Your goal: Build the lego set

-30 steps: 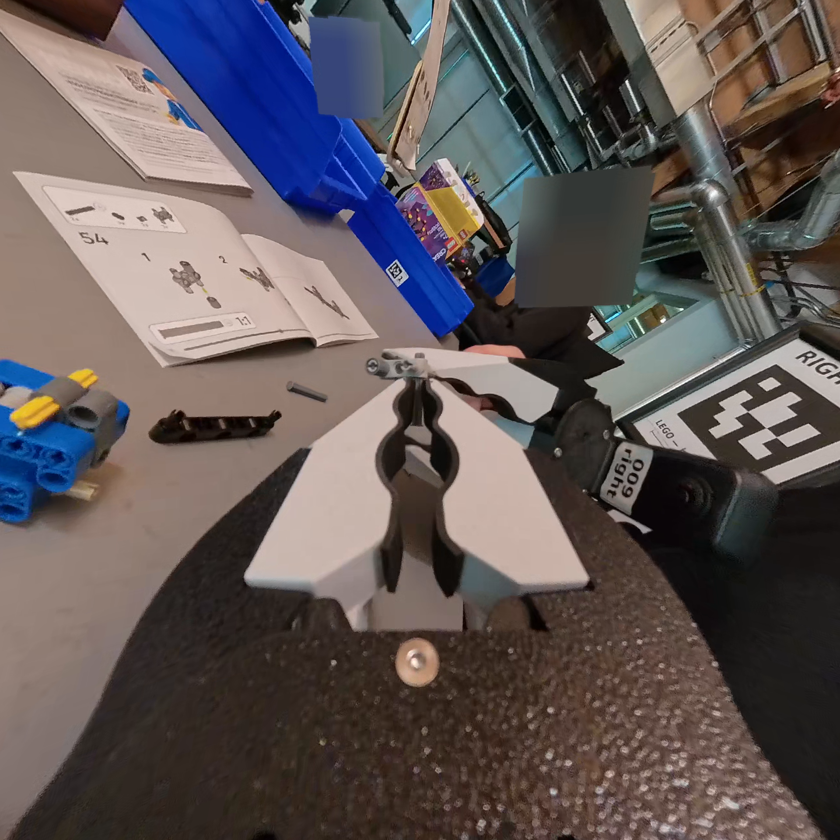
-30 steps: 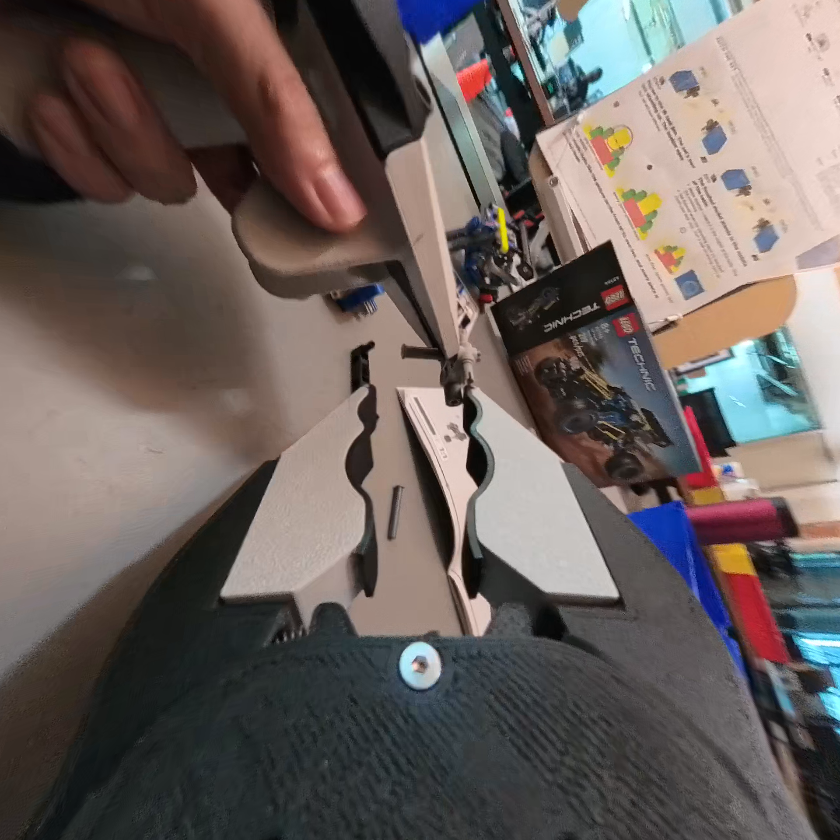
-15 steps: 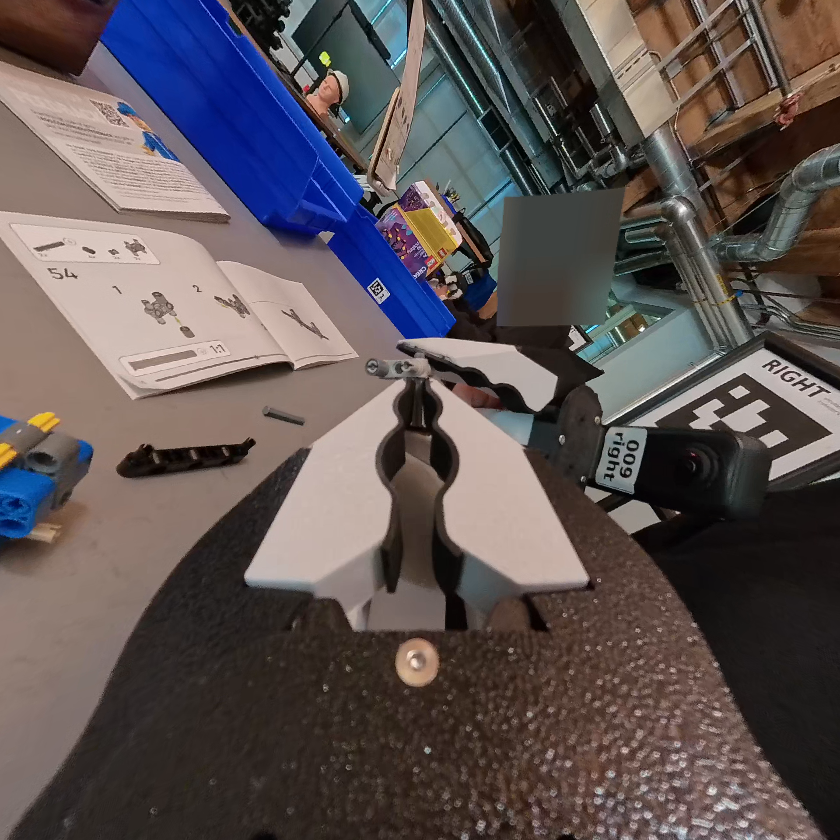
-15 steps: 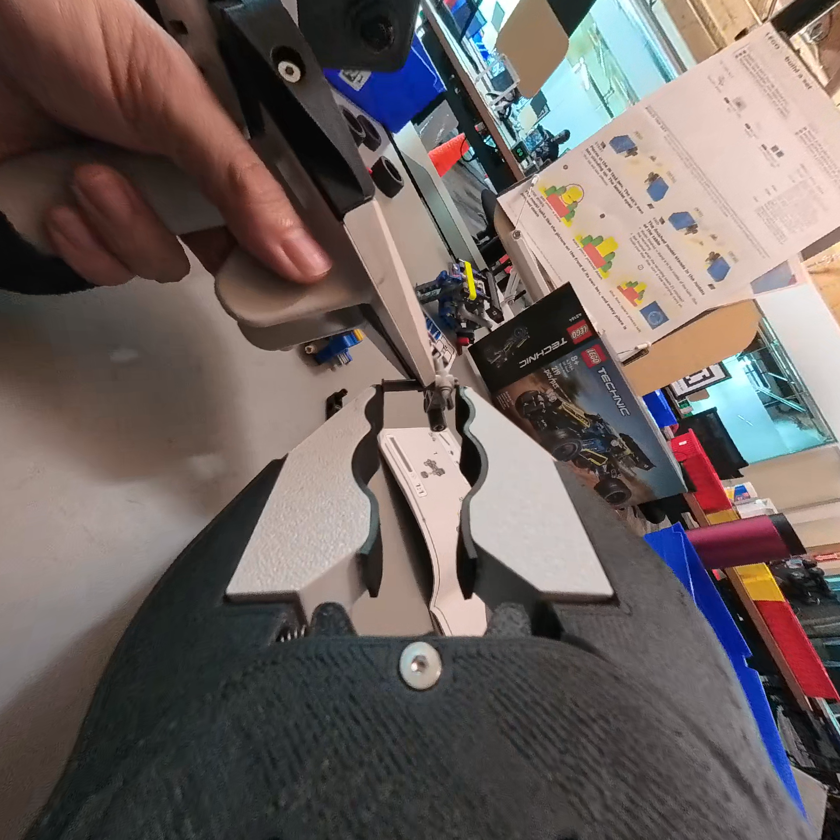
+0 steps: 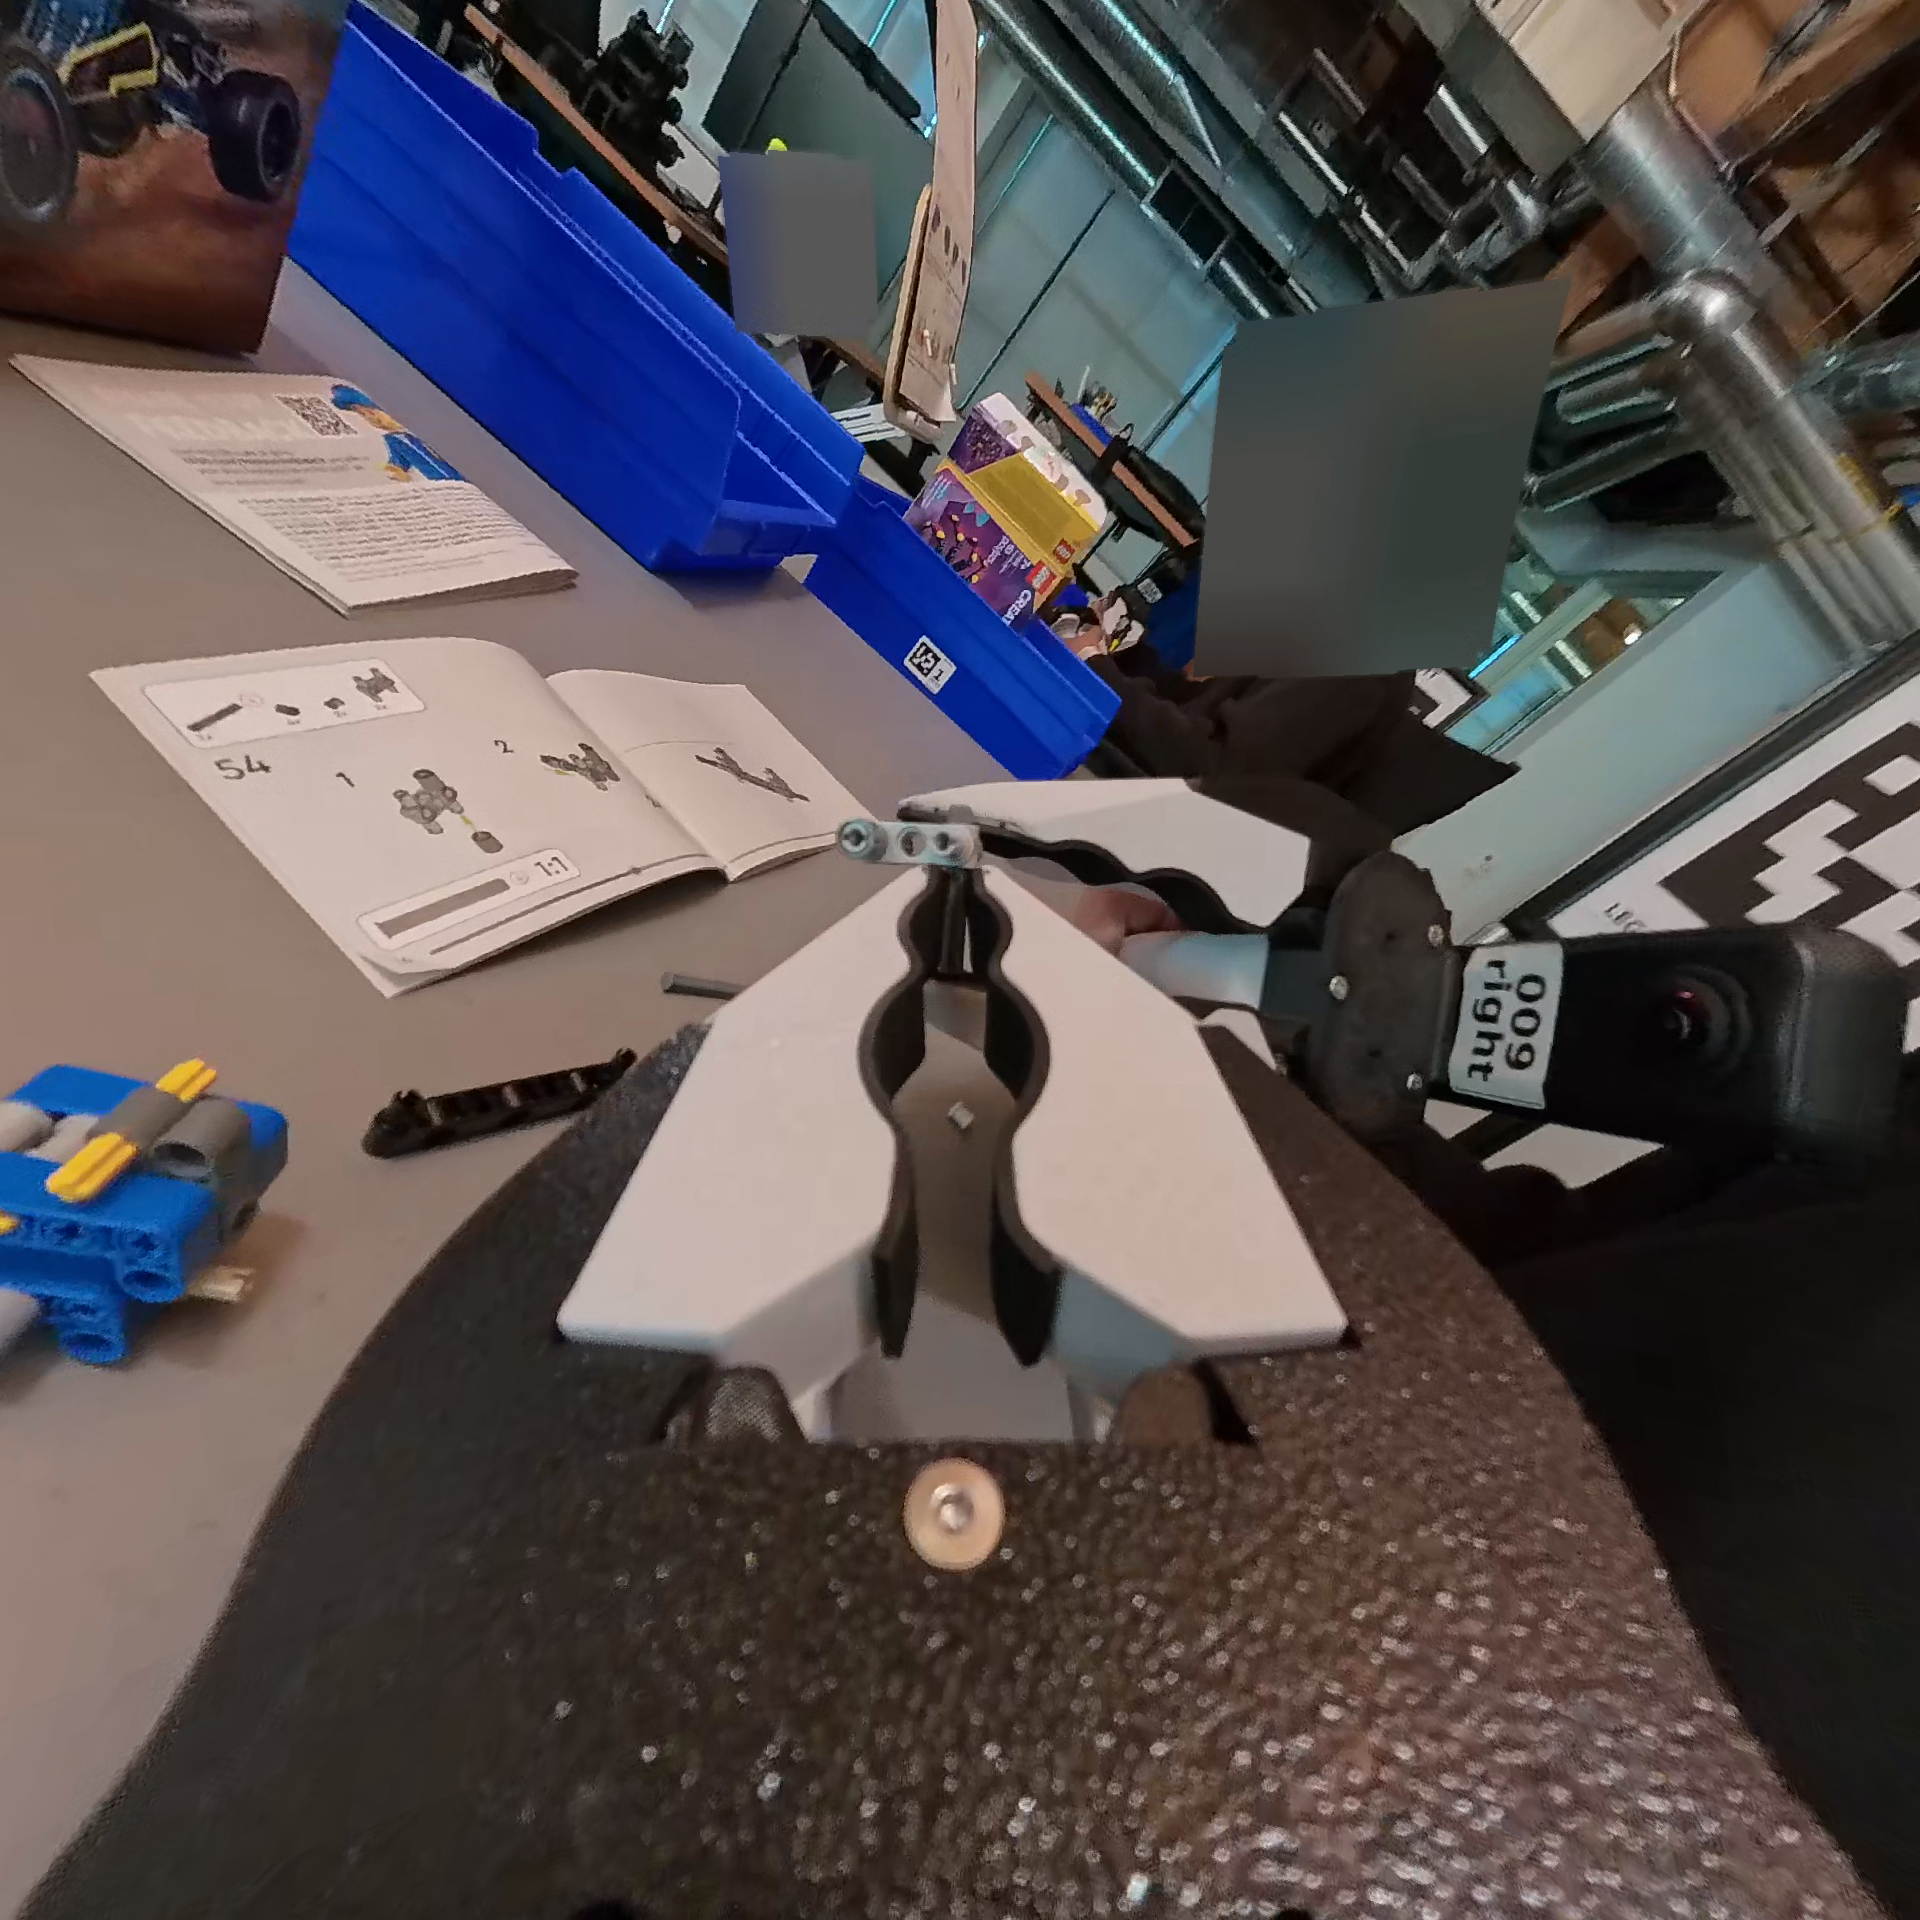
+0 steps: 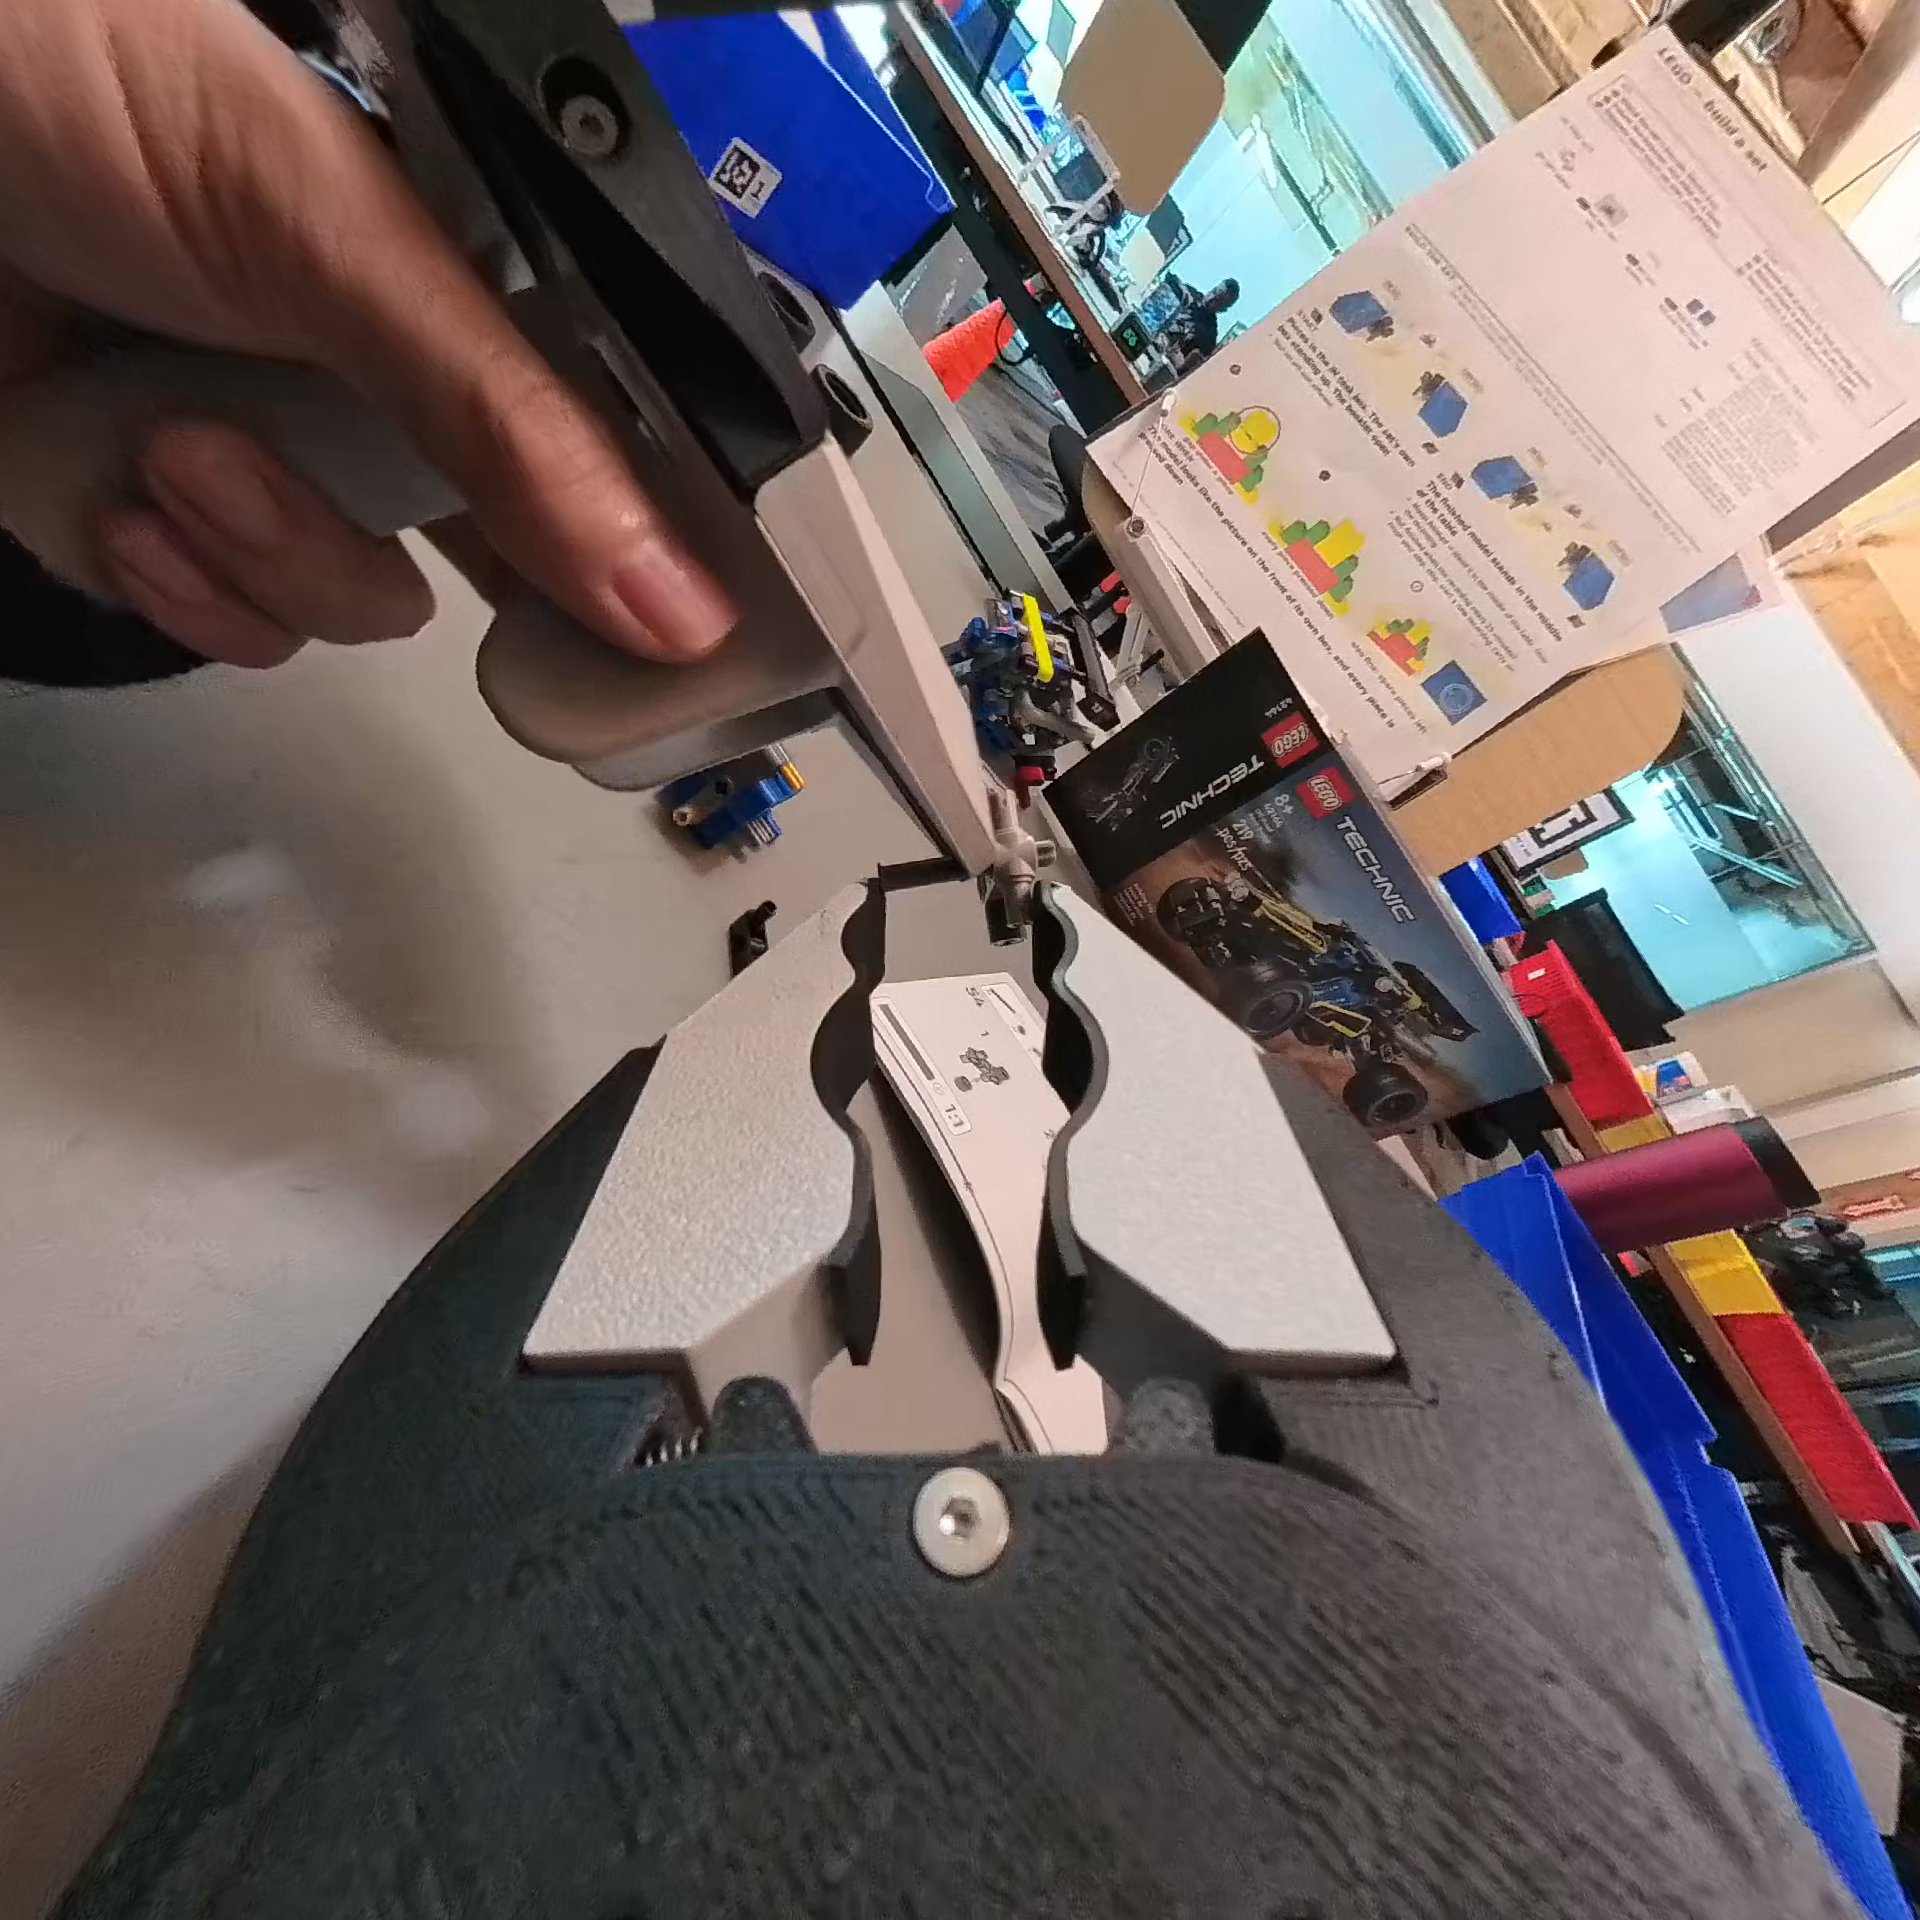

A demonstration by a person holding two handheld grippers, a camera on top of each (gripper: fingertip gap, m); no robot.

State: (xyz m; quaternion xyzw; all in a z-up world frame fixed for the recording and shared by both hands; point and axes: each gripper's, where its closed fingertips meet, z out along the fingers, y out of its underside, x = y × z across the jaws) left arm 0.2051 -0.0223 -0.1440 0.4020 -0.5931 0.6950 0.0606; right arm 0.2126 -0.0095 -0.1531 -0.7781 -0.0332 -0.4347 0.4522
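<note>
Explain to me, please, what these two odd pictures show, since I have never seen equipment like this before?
No robot here: a person holds hand-operated tongs in each hand, each with a camera looking along its two fingers. One picture comes from the left tongs, the other from the right tongs.

The left tongs are shut on a small grey connector, gripping the dark pin under it. In the right view you see the person's hand squeezing the left tool, while the right tongs stand open around that same piece.

On the grey table lie an open instruction booklet, a second leaflet, a black beam, a small grey axle and a blue part-built model. Blue bins and the set's box stand behind.
</note>
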